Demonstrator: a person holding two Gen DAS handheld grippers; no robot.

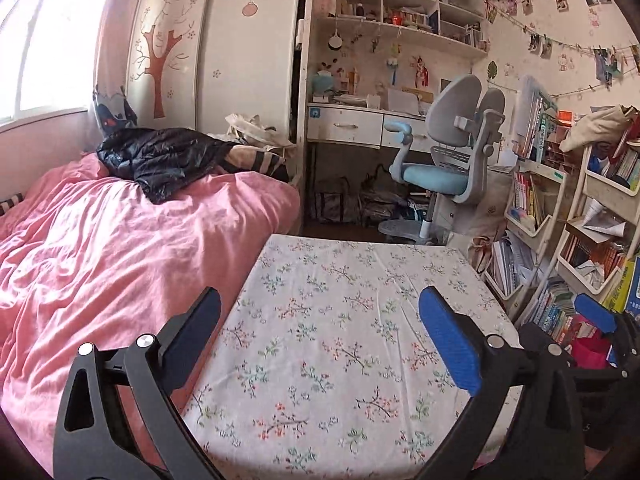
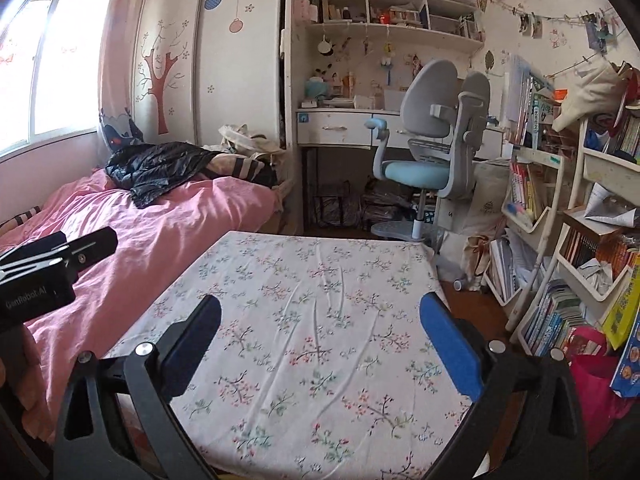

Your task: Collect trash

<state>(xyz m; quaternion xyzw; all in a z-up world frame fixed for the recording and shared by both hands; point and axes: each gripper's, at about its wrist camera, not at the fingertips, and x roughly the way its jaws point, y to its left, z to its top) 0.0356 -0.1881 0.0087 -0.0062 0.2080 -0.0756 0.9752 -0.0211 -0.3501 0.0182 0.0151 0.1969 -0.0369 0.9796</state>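
both grippers spread wide over a floral table

left gripper (image 1: 320,334) and right gripper (image 2: 320,334) hold nothing, low in frame above the floral cloth (image 1: 340,312); no trash can be made out on it.

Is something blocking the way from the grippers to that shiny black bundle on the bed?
Nothing visible does. Only the rumpled pink bedcover lies between the left gripper and the black bundle, and it lies low. The right gripper is open too, and both hold nothing.
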